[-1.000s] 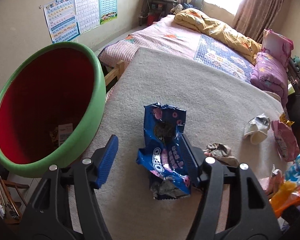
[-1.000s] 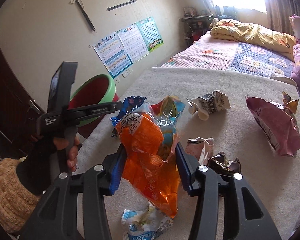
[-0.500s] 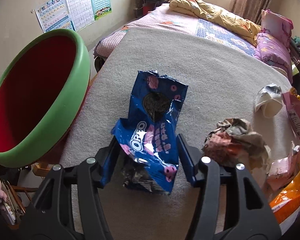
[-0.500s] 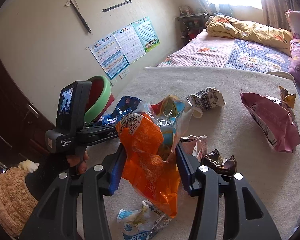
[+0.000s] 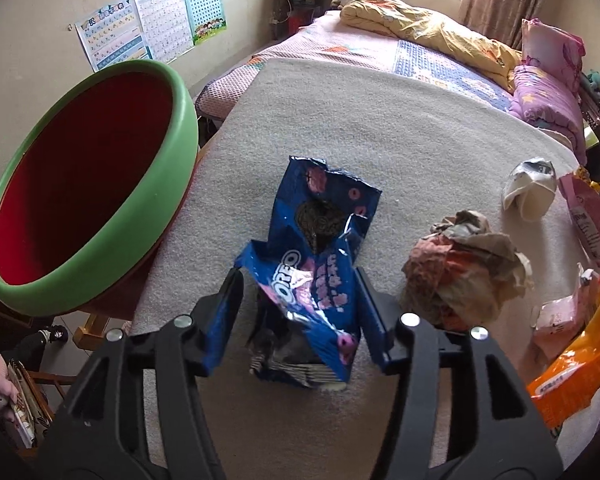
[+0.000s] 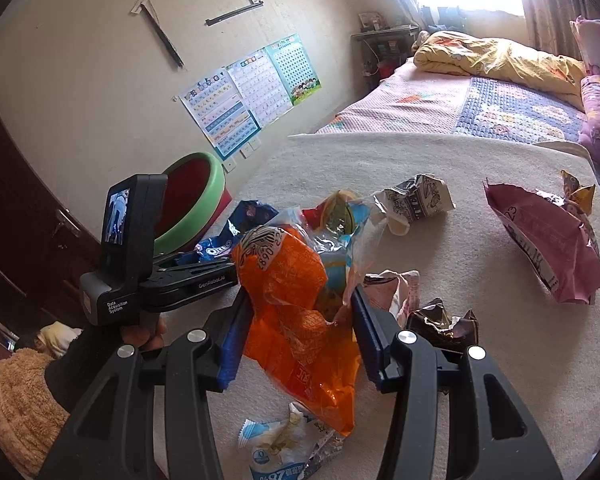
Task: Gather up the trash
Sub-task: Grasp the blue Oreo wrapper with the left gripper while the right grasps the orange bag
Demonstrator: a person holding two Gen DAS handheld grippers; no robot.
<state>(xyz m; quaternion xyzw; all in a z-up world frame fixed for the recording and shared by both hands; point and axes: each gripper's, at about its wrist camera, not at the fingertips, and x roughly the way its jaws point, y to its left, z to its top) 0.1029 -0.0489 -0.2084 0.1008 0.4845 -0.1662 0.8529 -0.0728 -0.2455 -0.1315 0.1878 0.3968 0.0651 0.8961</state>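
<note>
Wall posters [image 5: 152, 20], yellow quilt [image 5: 428, 28] on bed, pink pillows [image 5: 548, 92].

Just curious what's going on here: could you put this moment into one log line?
left hand-held gripper: jaws just narrowed around blue Oreo wrapper | right hand-held gripper: shut on orange bag | green-rimmed bin: beside the wrapper

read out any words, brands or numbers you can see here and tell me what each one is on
"OREO": blue cookie wrapper.
"GenRobot.AI": left claw's arm.
"Data Acquisition System": its camera housing.
"890": orange snack bag.
"23": pink bag.
Wall posters: too small to read.
</note>
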